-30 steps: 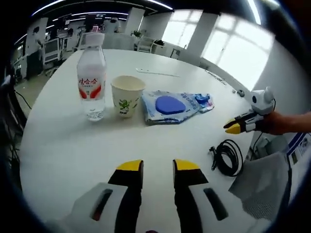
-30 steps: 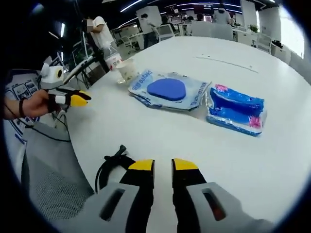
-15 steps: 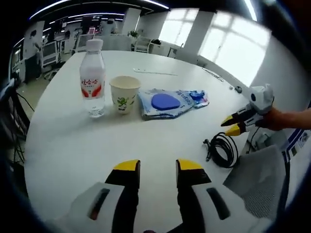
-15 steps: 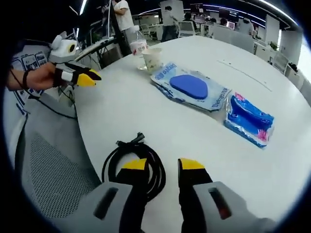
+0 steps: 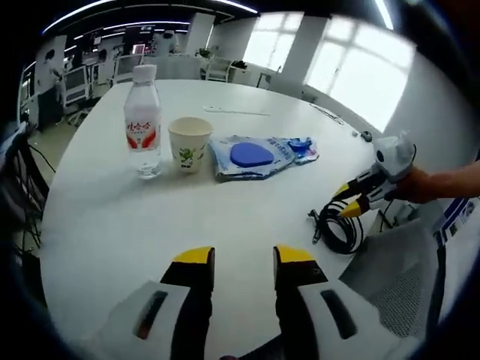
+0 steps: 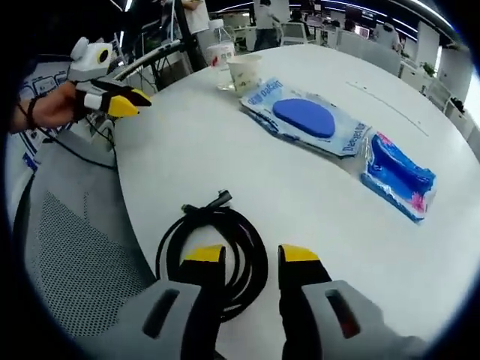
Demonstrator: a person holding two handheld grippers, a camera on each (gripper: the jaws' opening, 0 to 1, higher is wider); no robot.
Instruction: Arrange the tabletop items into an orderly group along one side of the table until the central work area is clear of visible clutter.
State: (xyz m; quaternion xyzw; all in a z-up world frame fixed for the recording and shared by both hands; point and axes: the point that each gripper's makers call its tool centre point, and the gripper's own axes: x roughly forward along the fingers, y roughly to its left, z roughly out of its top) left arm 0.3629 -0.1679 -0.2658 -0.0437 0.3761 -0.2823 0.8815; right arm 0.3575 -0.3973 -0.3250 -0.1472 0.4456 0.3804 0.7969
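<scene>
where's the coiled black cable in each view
Left gripper view: the coiled black cable lies at the right, at the table's near edge, just under the right gripper.
Right gripper view: it lies bottom centre, right ahead of that view's own open jaws.
Shared landmark: the paper cup beside the water bottle.

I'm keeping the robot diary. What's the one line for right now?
right tongs: open, over coiled black cable | left tongs: open, empty | water bottle, paper cup: untouched

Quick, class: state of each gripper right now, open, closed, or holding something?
Left gripper: open, holding nothing, above bare table.
Right gripper: open, holding nothing, jaws over the coiled black cable.
</scene>
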